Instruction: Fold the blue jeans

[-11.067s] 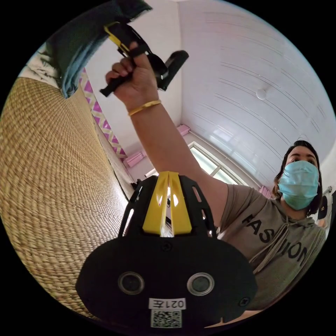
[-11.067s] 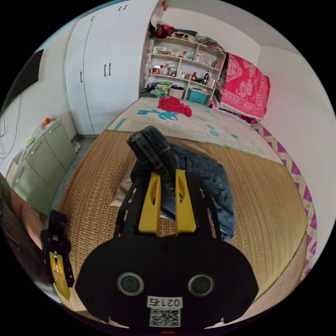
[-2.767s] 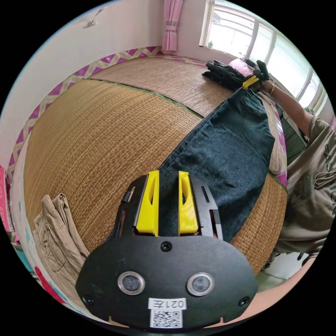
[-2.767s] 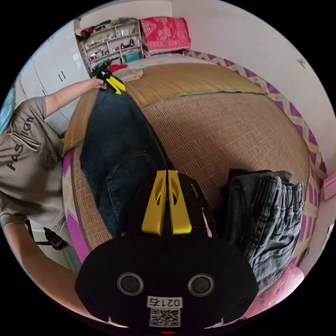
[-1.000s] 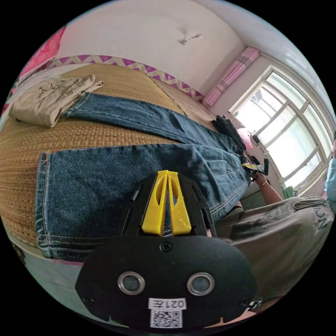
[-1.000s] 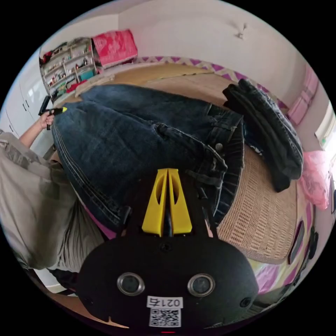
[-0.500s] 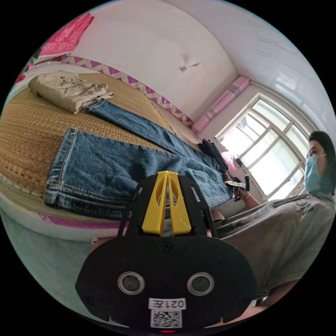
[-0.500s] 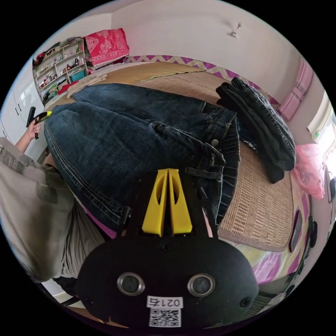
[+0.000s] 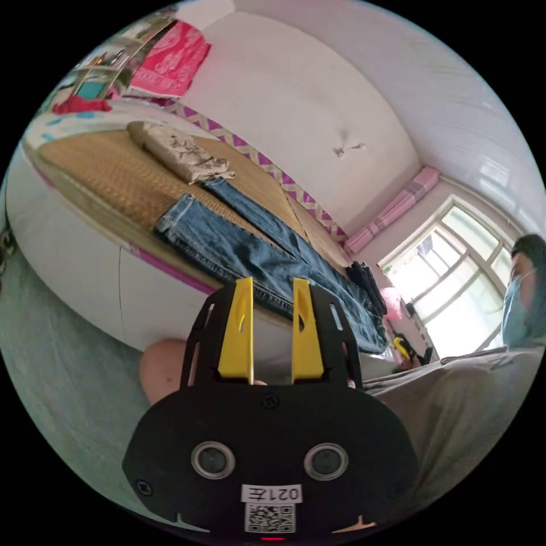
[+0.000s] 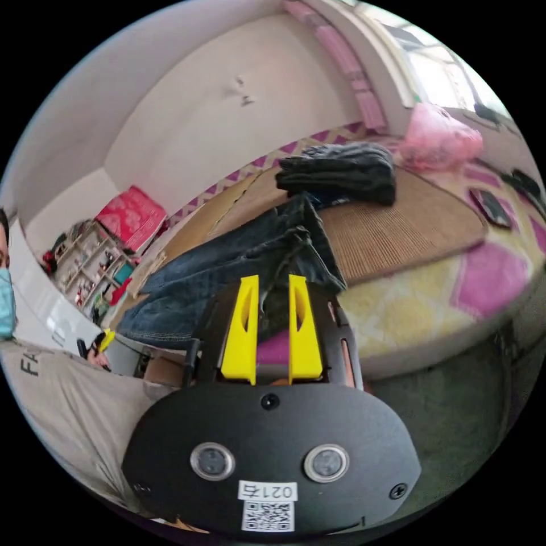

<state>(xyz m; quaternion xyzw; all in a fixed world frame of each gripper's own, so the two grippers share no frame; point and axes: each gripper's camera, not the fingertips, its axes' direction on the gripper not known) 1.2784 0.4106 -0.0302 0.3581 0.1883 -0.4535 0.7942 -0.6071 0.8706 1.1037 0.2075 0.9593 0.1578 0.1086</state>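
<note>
Woven mat [image 9: 108,170] under blue jeans [image 9: 267,256]

A bedroom of a home is shown. A wide raised bed platform covered with a woven straw mat [image 9: 108,170] is seen, with folded clothes laid on it. Pink curtains [image 9: 392,210] are hung beside a large window [image 9: 455,284], and cluttered open white shelves [image 10: 85,256] are set against a far wall.
</note>
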